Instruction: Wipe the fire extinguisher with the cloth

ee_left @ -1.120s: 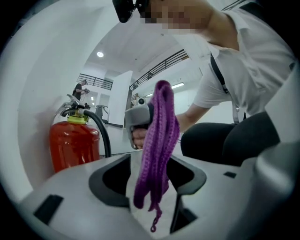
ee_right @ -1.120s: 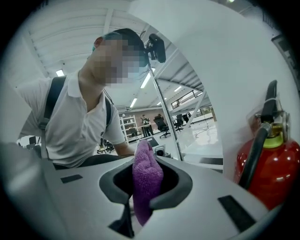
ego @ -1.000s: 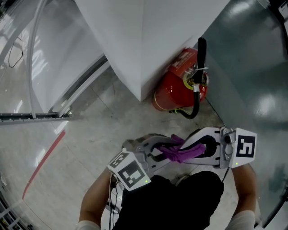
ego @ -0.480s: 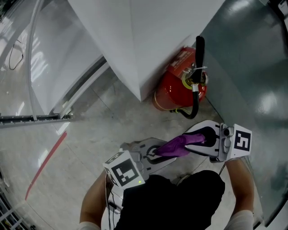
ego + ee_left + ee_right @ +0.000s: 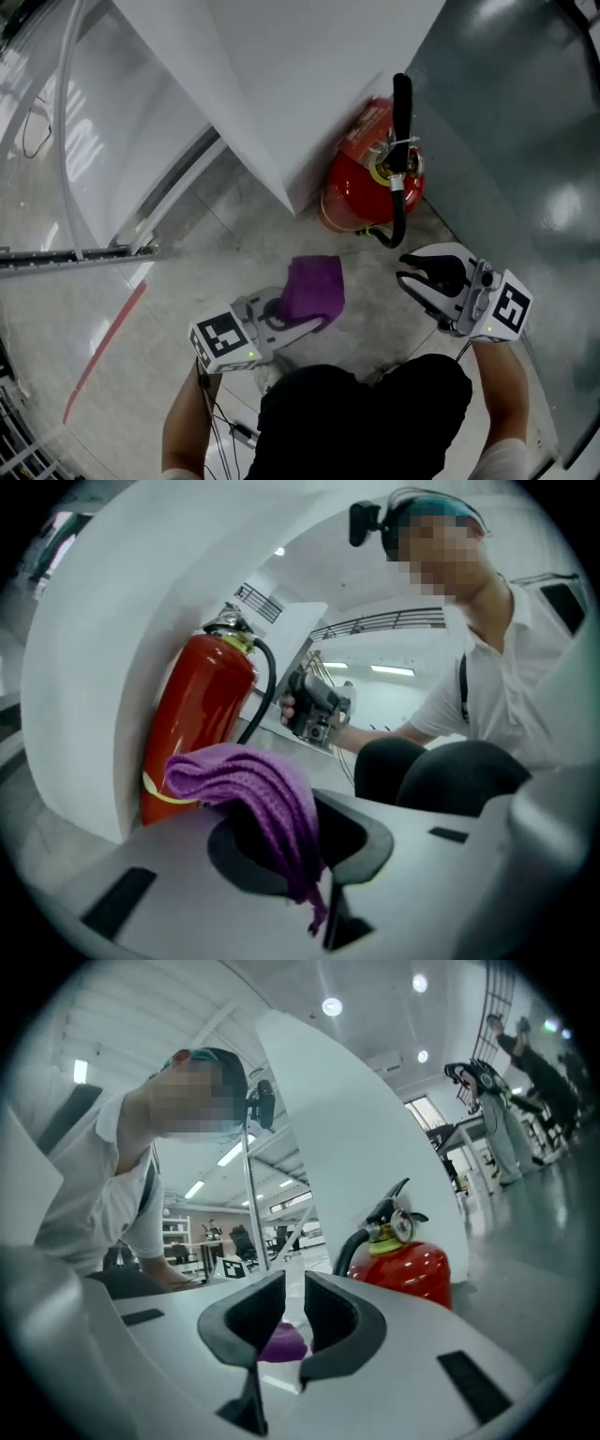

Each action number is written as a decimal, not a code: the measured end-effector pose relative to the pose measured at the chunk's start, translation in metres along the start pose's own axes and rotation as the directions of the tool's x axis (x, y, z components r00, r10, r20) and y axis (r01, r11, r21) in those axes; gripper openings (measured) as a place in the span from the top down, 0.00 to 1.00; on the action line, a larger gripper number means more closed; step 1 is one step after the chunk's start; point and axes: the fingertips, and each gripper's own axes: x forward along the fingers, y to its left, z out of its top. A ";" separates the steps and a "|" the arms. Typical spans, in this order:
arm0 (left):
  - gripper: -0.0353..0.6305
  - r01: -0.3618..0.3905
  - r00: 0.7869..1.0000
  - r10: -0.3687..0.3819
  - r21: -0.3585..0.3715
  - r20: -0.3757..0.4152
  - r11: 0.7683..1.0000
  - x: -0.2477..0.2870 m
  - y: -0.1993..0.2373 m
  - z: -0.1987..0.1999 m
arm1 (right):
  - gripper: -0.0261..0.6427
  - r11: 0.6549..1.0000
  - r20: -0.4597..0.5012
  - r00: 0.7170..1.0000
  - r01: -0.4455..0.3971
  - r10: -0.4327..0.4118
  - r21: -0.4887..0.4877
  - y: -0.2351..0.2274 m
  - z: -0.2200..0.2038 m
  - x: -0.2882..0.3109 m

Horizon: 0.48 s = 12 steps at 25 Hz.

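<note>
The red fire extinguisher stands on the floor against a white panel, its black hose curling down the front. The purple cloth hangs bunched from my left gripper, which is shut on it, low and left of the extinguisher. In the left gripper view the cloth drapes over the jaws in front of the extinguisher. My right gripper is just below the extinguisher, its jaws a narrow gap apart with nothing between them. The right gripper view shows the extinguisher ahead to the right and the cloth beyond the gap.
A big white slanted panel rises behind the extinguisher, and a grey wall stands to its right. A metal rail and a red floor line lie to the left. My dark trousers fill the bottom.
The right gripper has let go of the cloth and drawn off to the right. The left gripper has carried the cloth left and lower, rolling as it went.
</note>
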 end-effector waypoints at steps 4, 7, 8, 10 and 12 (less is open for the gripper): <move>0.86 -0.032 0.999 0.034 -0.210 0.005 0.977 0.004 0.034 -0.012 | 0.90 0.995 -0.019 0.998 0.065 -0.066 -0.070 0.002 -0.004 -0.003; 0.86 -0.044 0.997 0.026 -0.280 -0.068 0.959 0.018 0.050 -0.041 | 0.91 0.996 -0.018 0.997 0.069 -0.071 -0.060 0.007 -0.012 -0.004; 0.86 -0.043 0.996 0.018 -0.301 -0.087 0.952 0.024 0.055 -0.052 | 0.91 0.996 -0.011 0.997 0.073 -0.073 -0.050 0.008 -0.013 -0.004; 0.86 -0.034 0.994 -0.004 -0.345 -0.108 0.938 0.037 0.061 -0.072 | 0.91 0.996 0.000 0.997 0.078 -0.078 -0.034 0.011 -0.014 -0.004; 0.86 -0.030 0.993 -0.016 -0.381 -0.117 0.924 0.049 0.069 -0.090 | 0.92 0.996 -0.002 0.997 0.078 -0.078 -0.033 0.016 -0.017 -0.004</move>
